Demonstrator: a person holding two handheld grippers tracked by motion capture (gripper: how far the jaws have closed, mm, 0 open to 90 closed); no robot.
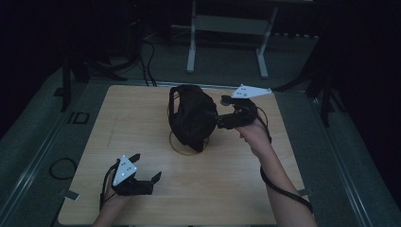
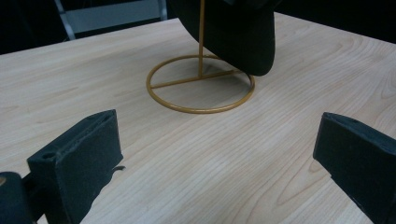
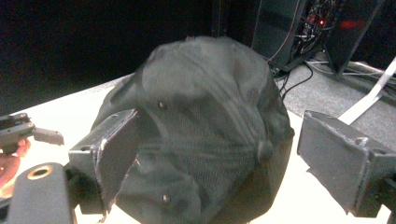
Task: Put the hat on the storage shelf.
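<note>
A black cap (image 1: pixel 191 116) hangs on a thin gold wire stand whose ring base (image 1: pixel 182 147) rests on the wooden table. In the left gripper view the ring (image 2: pixel 201 84) lies ahead with the cap's brim (image 2: pixel 233 32) over it. My right gripper (image 1: pixel 220 113) is at the cap's right side. In the right gripper view its jaws stand wide apart (image 3: pixel 215 140), with the cap (image 3: pixel 201 116) close in front and the pads not pressing on it. My left gripper (image 1: pixel 147 166) rests near the table's front left, open and with nothing in it (image 2: pixel 219 154).
The light wooden table (image 1: pixel 142 118) has dark floor on all sides. A grey metal frame (image 1: pixel 227 28) stands behind it. Cables lie on the floor at the left (image 1: pixel 61 168) and at the back. The right gripper's cable (image 1: pixel 283 189) trails along the person's forearm.
</note>
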